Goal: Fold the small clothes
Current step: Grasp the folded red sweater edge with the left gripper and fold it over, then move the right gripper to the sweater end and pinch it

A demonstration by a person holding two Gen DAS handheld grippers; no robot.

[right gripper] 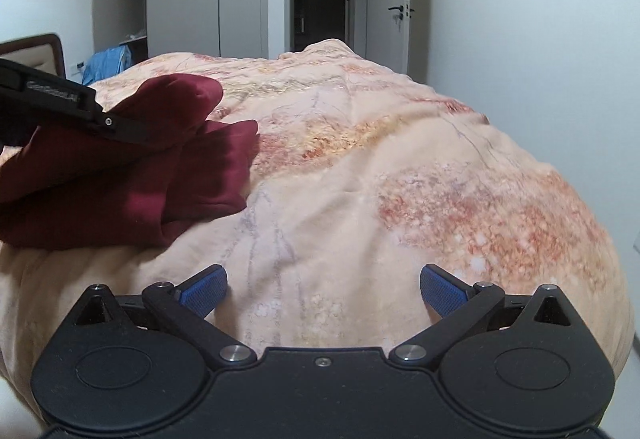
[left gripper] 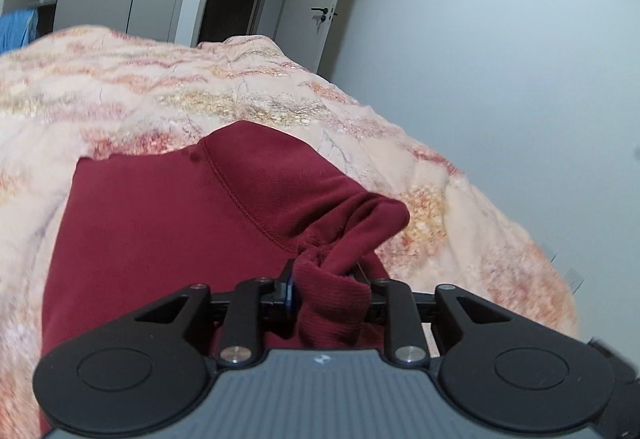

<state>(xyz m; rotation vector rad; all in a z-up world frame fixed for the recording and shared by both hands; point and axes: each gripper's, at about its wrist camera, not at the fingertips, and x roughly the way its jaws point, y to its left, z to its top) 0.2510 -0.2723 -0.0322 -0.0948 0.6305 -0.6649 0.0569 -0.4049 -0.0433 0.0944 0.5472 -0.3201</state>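
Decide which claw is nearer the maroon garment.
Left. The left claw has the maroon garment's ribbed cuff between its fingers; the right claw stands open over bare blanket, apart from it.

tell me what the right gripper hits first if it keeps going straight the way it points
Most likely the bare blanket: the open right gripper points at it. The red garment lies off to the left, out of that line.
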